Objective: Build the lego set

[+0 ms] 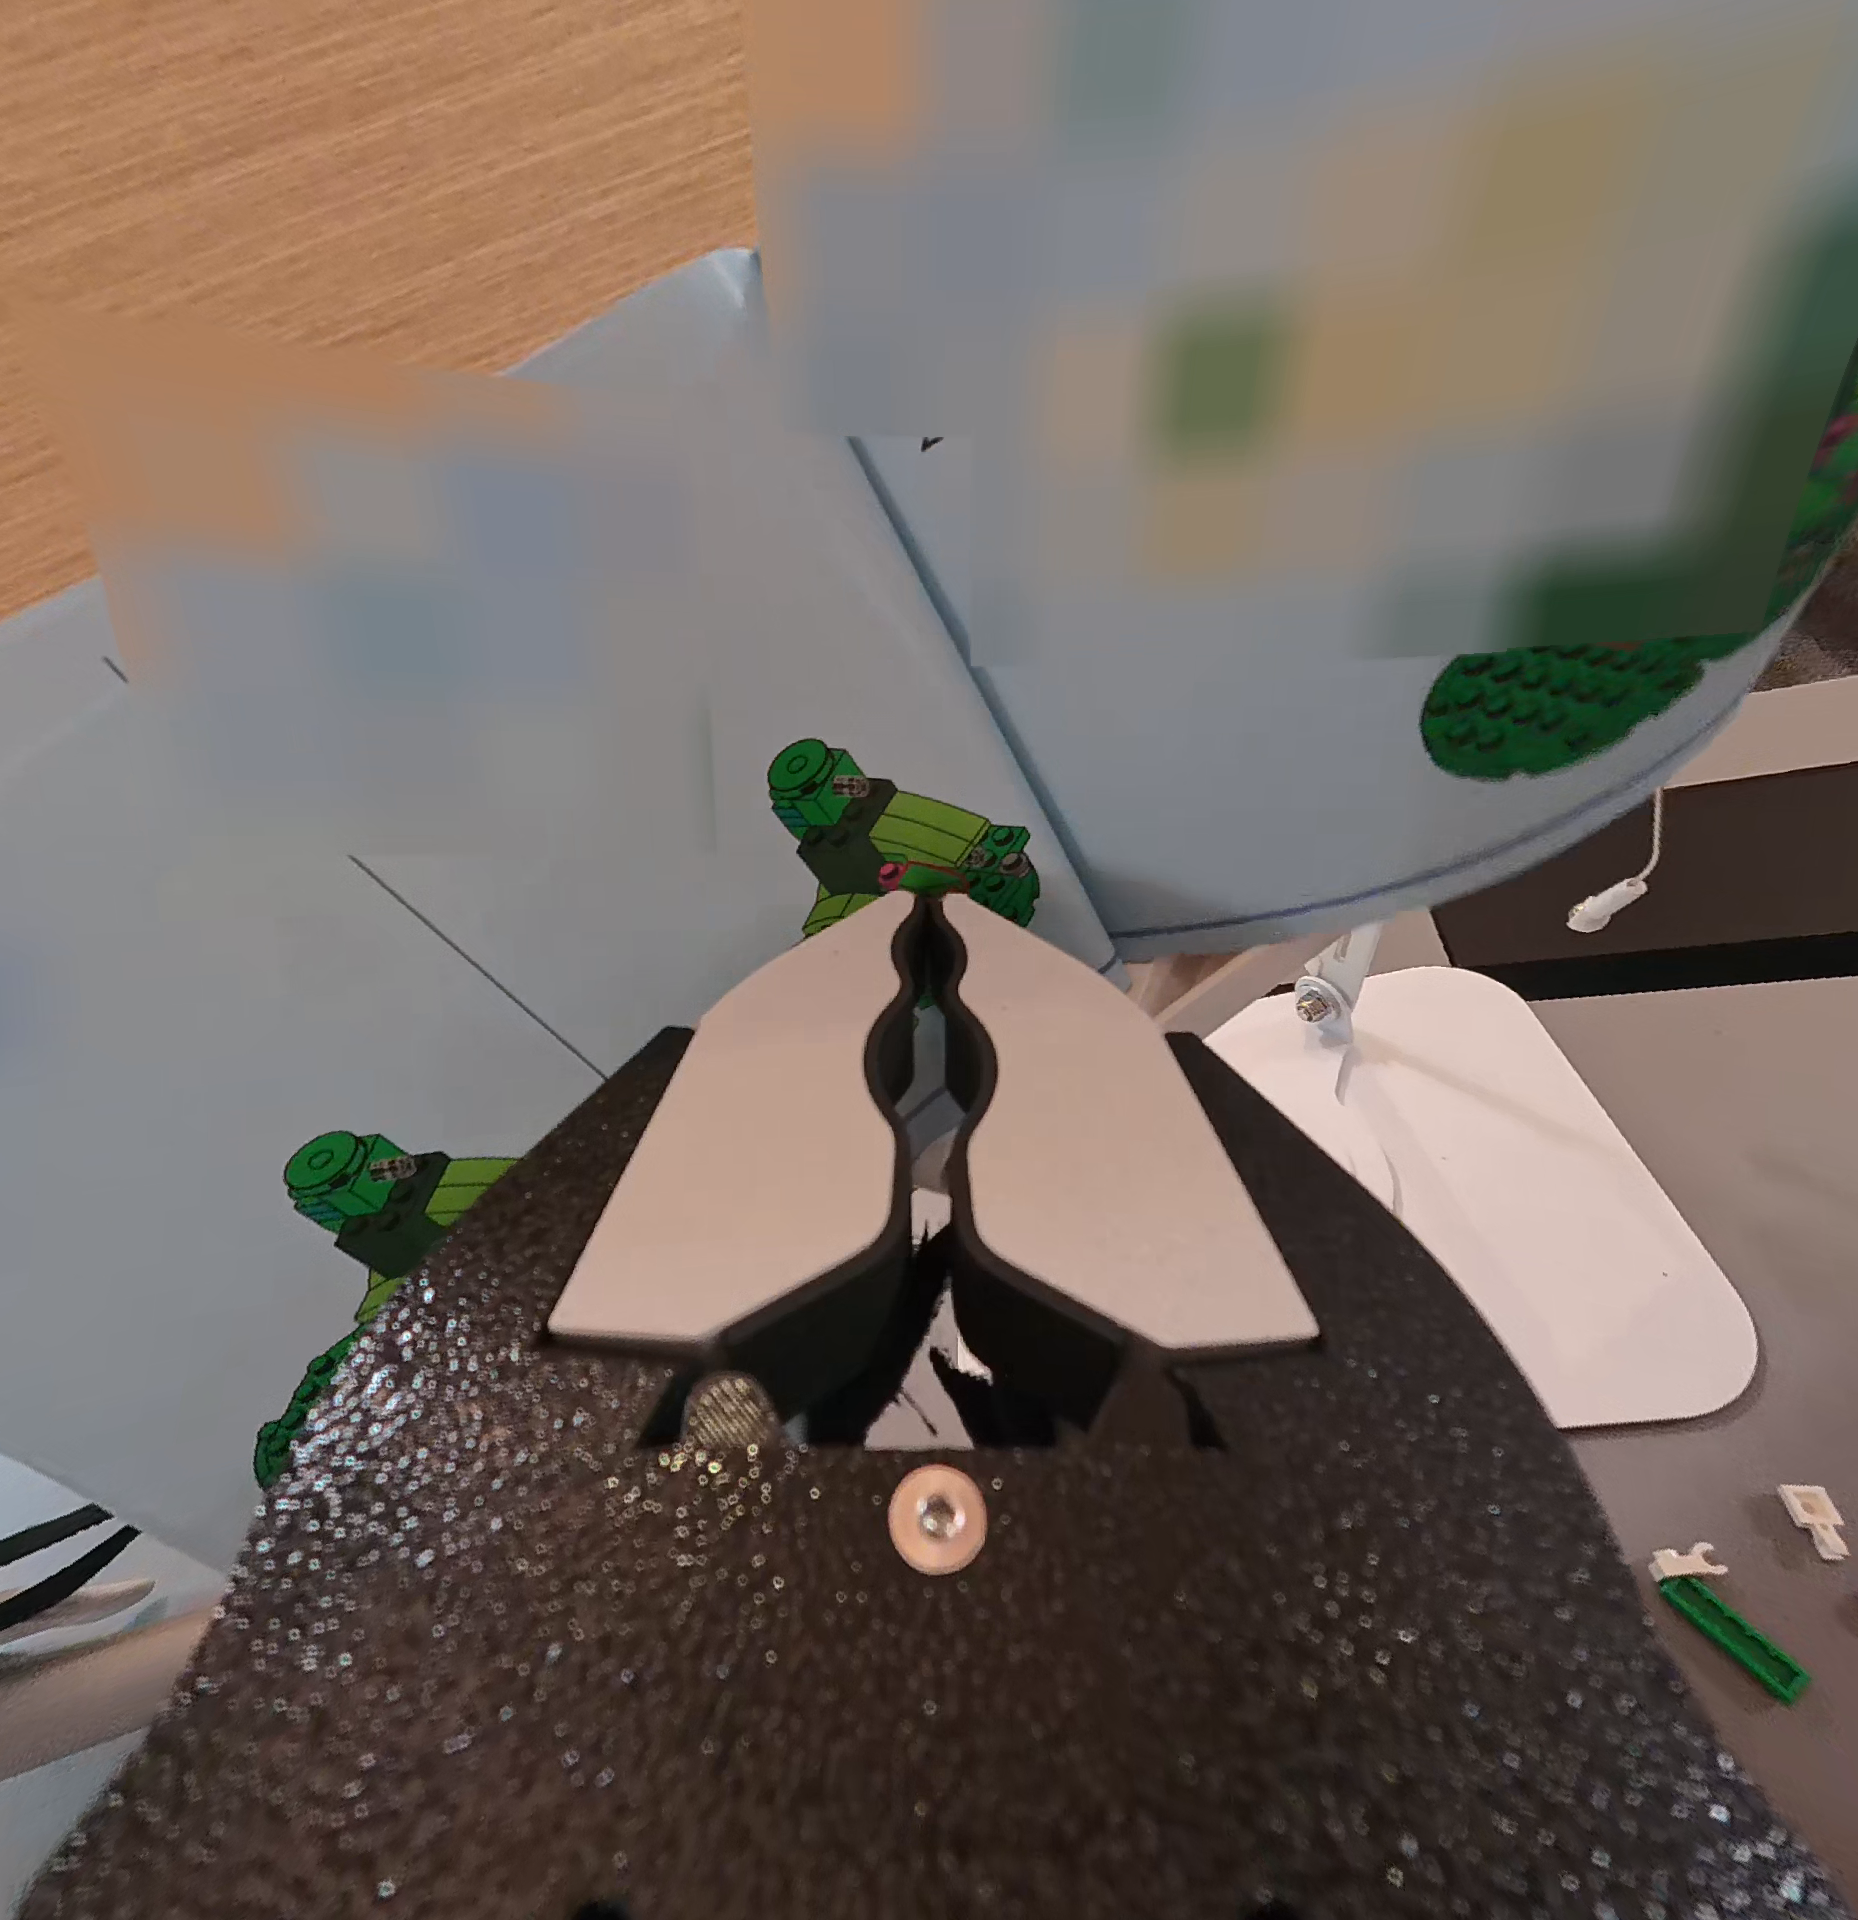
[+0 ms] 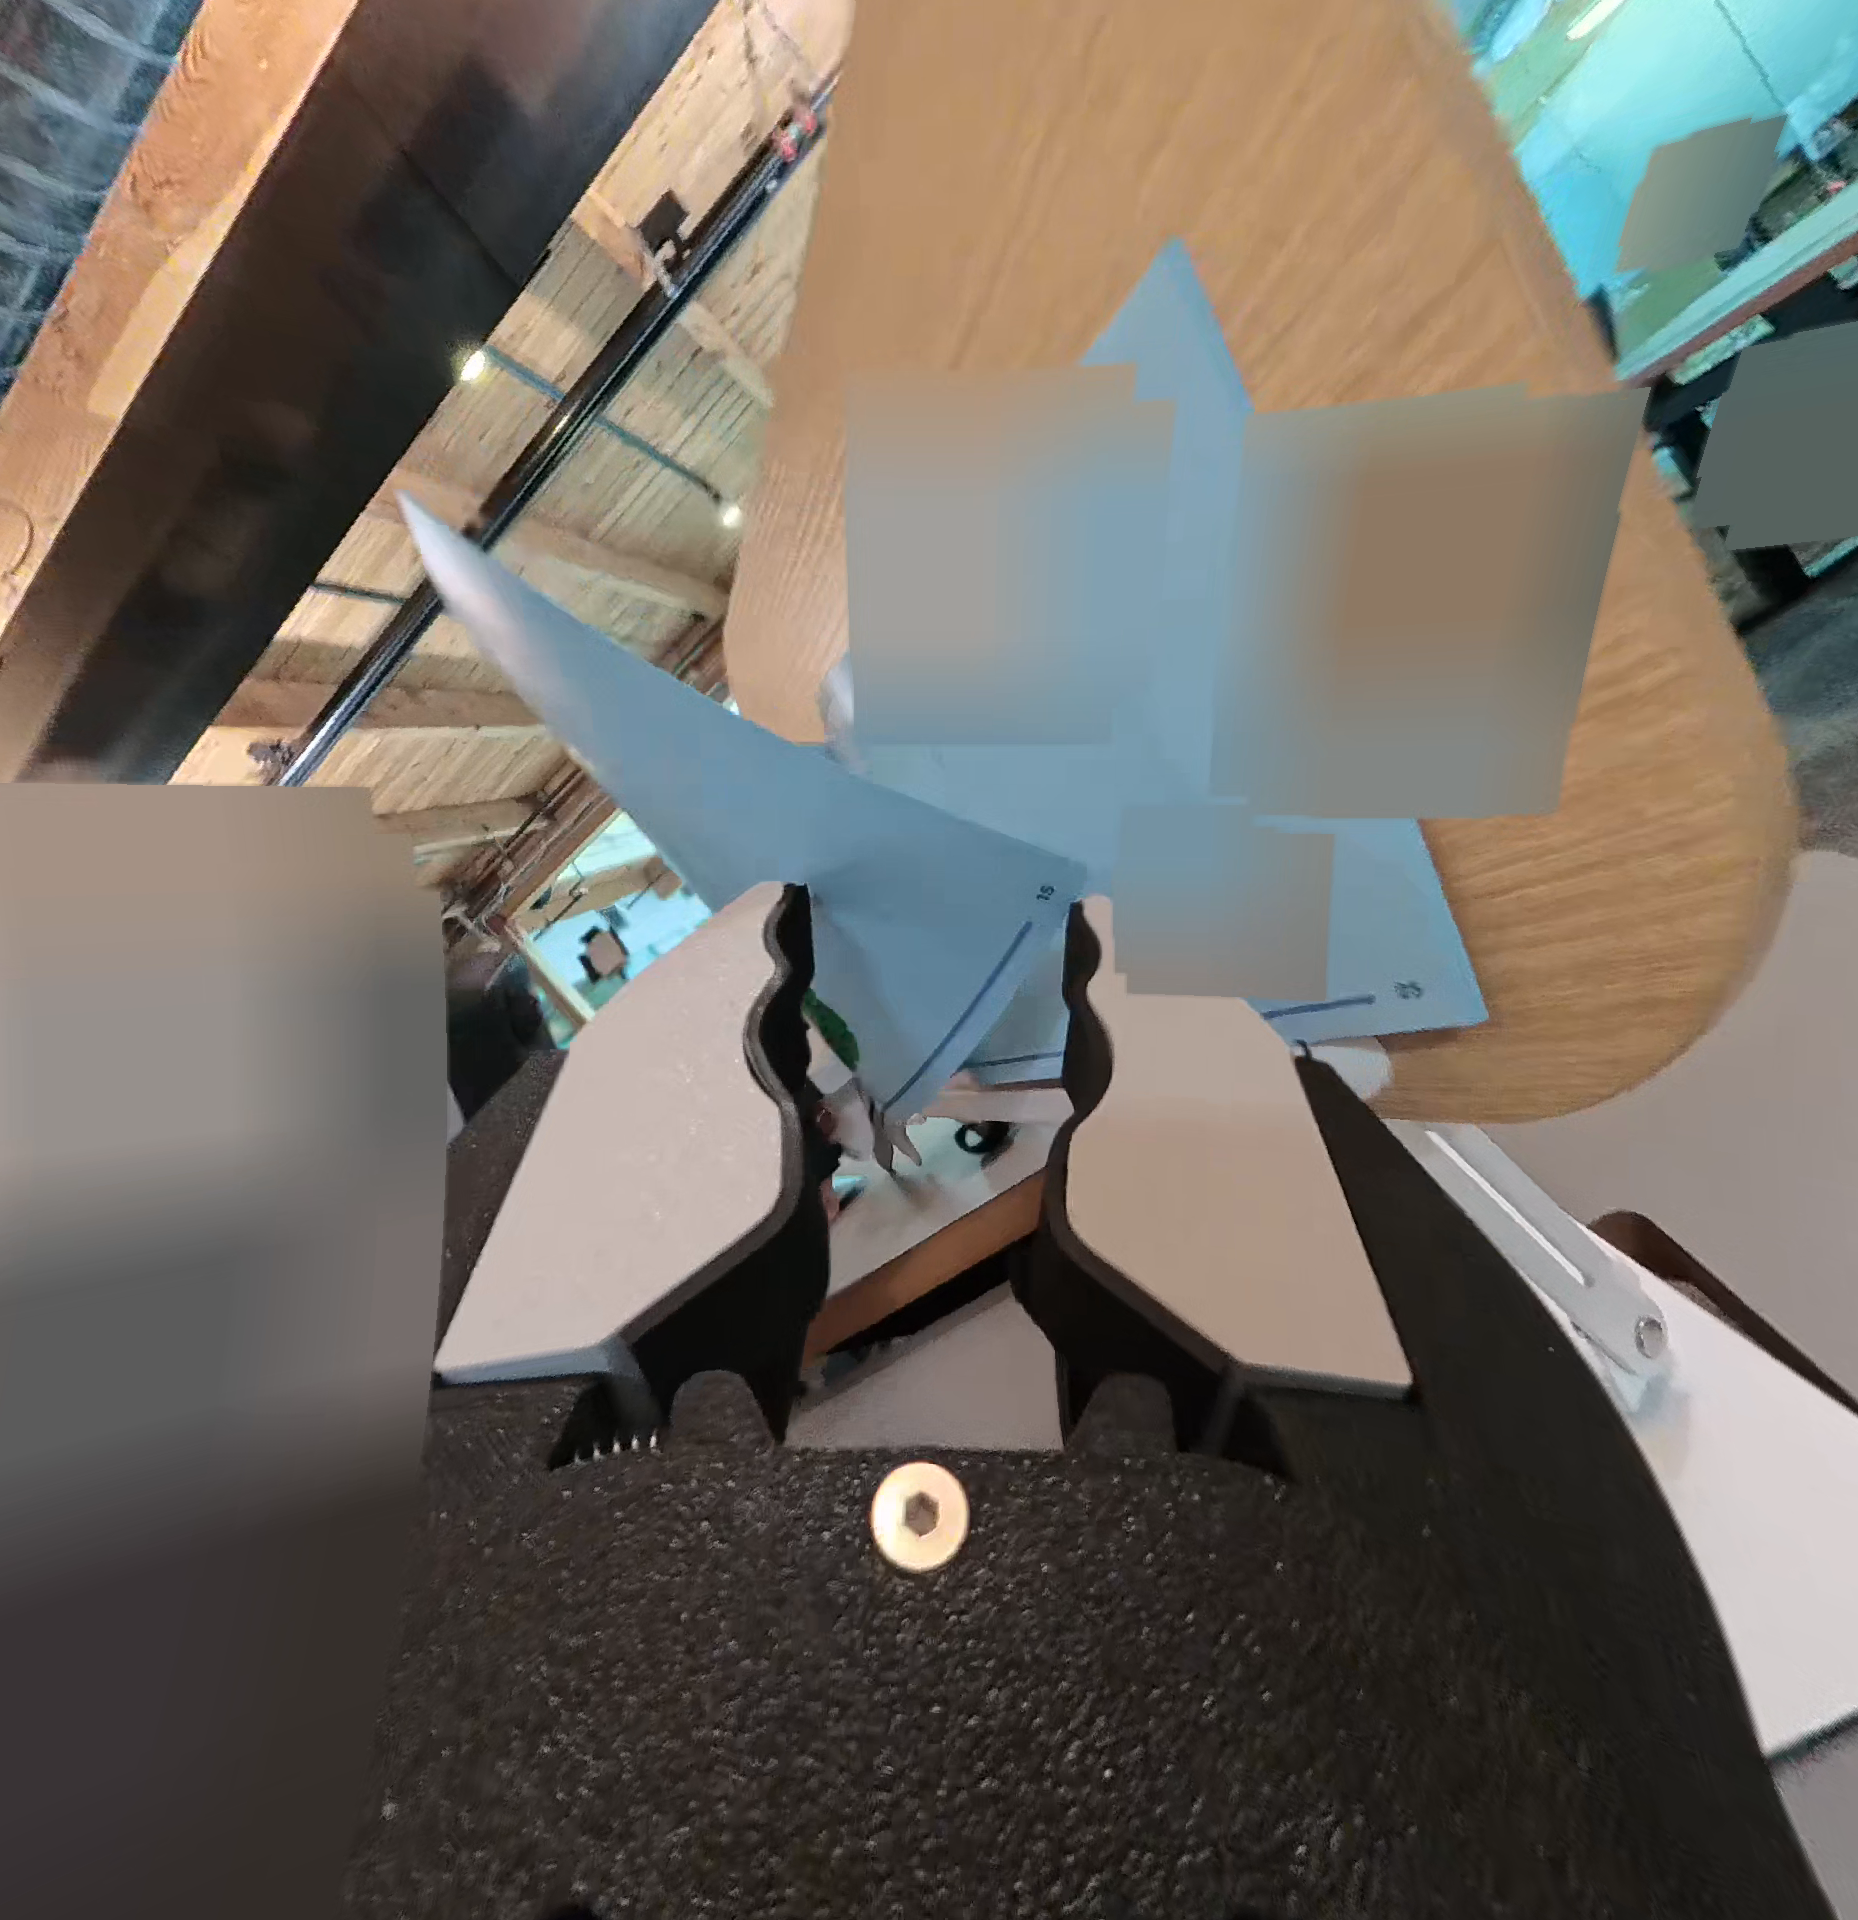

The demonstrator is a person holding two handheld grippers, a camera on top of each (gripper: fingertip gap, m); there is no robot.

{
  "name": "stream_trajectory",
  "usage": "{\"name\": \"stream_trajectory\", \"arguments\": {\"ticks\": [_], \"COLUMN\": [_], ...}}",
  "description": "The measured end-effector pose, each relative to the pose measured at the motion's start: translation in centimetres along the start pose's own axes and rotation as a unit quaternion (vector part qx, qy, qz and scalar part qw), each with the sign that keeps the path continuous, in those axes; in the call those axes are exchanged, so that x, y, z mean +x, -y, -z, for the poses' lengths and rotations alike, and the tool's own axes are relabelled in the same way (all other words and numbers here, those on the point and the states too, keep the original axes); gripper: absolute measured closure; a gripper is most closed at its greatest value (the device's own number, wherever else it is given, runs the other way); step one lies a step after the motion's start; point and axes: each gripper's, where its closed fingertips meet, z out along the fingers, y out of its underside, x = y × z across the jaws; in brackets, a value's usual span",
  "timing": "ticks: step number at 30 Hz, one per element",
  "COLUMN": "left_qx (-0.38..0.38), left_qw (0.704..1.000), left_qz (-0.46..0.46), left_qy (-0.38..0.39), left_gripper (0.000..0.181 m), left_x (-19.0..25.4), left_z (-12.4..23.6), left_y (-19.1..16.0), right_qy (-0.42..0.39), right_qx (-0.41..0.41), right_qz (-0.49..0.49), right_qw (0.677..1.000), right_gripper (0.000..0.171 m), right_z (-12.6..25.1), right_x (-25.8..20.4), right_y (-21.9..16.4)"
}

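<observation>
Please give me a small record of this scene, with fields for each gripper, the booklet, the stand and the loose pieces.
left gripper: shut, tips against a page of the instruction booklet; whether it pinches a page cannot be told
right gripper: open, a lifted blue page corner between its fingers, not clamped
instruction booklet: light blue pages fanned out, propped on a wooden stand
stand base: white, on the grey table
loose pieces: green strip, two small white parts, right of the left gripper
</observation>
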Motion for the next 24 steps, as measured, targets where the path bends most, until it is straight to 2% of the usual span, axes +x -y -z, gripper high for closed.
{"name": "stream_trajectory", "arguments": {"ticks": [6,13,18,24], "left_qx": [-0.012,-0.027,-0.036,-0.013], "left_qw": [0.999,0.995,0.992,0.992], "left_qz": [0.016,0.032,0.031,0.052], "left_qy": [-0.029,-0.093,-0.118,-0.115], "left_gripper": [0.181,0.18,0.17,0.172], "left_x": [0.6,2.2,2.7,0.7], "left_z": [0.1,0.9,1.6,4.6], "left_y": [-0.1,0.1,0.4,2.0], "right_qy": [0.087,0.237,0.254,0.273], "right_qx": [-0.098,-0.175,-0.204,-0.22], "right_qz": [0.121,0.185,0.239,0.278], "right_qw": [0.984,0.938,0.915,0.894], "right_gripper": [0.127,0.119,0.11,0.104], "right_z": [0.1,1.2,0.5,-0.9], "right_x": [-3.8,-8.9,-10.2,-11.8], "right_y": [-2.6,-6.3,-8.4,-10.3]}}
